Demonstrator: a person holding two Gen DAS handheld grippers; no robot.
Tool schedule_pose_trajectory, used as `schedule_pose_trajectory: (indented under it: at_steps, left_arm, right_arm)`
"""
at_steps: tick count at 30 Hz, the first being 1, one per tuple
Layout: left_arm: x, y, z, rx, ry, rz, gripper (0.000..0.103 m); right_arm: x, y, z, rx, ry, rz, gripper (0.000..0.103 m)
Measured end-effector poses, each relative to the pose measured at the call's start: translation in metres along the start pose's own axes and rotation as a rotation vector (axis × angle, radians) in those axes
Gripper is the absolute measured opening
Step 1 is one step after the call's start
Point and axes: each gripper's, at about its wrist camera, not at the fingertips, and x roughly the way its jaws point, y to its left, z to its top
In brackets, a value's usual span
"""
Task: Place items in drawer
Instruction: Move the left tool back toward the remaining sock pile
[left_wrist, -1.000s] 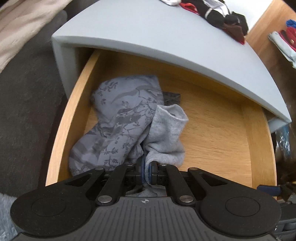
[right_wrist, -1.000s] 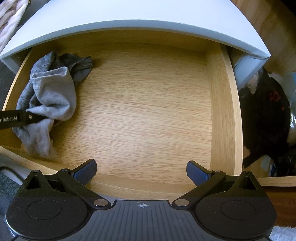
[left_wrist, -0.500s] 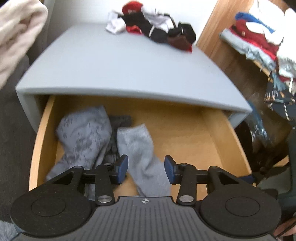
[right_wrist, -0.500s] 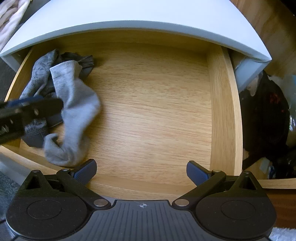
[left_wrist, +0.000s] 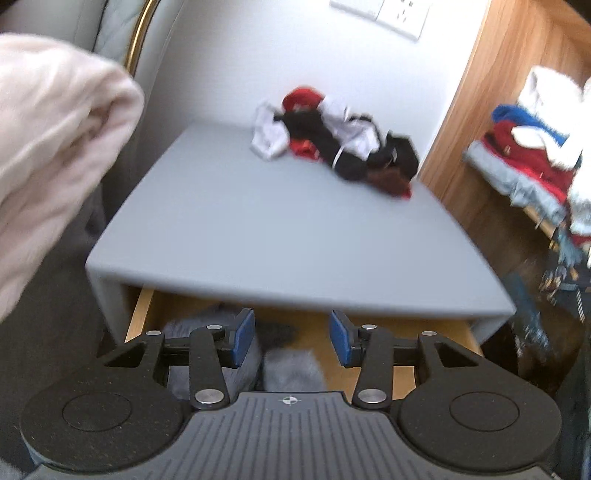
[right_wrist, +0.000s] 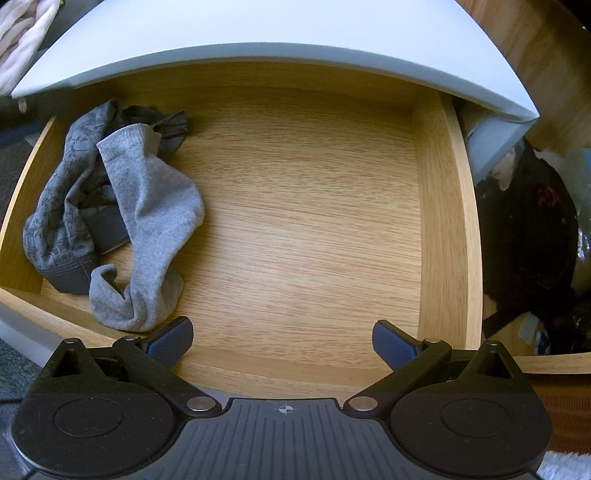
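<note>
The wooden drawer (right_wrist: 439, 229) stands pulled out under the grey cabinet top (left_wrist: 280, 229). A light grey sock (right_wrist: 155, 218) lies loose at the drawer's left side, draped over a patterned grey garment (right_wrist: 62, 192). My left gripper (left_wrist: 291, 336) hangs open and empty above the drawer's front, facing the cabinet top; the sock (left_wrist: 291, 369) shows below its blue pads. A heap of red, white and black small clothes (left_wrist: 332, 144) sits at the back of the cabinet top. My right gripper (right_wrist: 282, 338) is wide open over the drawer's front edge, holding nothing.
A pale folded blanket (left_wrist: 51, 147) bulges in at the upper left. A wooden panel (left_wrist: 491, 96) and a shelf piled with red, blue and white clothes (left_wrist: 532, 155) stand to the right. Dark bags (right_wrist: 528, 236) lie beside the drawer's right wall.
My left gripper opened and let the grey sock drop into the drawer, then rose and tilted up toward the cabinet top. It has left the right wrist view. The right gripper stayed put.
</note>
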Motion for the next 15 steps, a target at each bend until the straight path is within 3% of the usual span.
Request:
schedule_pose_trajectory:
  at_steps: [8,15]
  left_arm:
    - [0.031,-0.009,0.064,0.005,-0.073,-0.011,0.047]
    - [0.087,-0.015,0.136,-0.016,-0.11,0.018,0.047]
  right_arm:
    - [0.004,-0.001,0.004,0.003,0.023,-0.003,0.103]
    - [-0.001,0.003,0.0,-0.012,-0.013,-0.026,0.103]
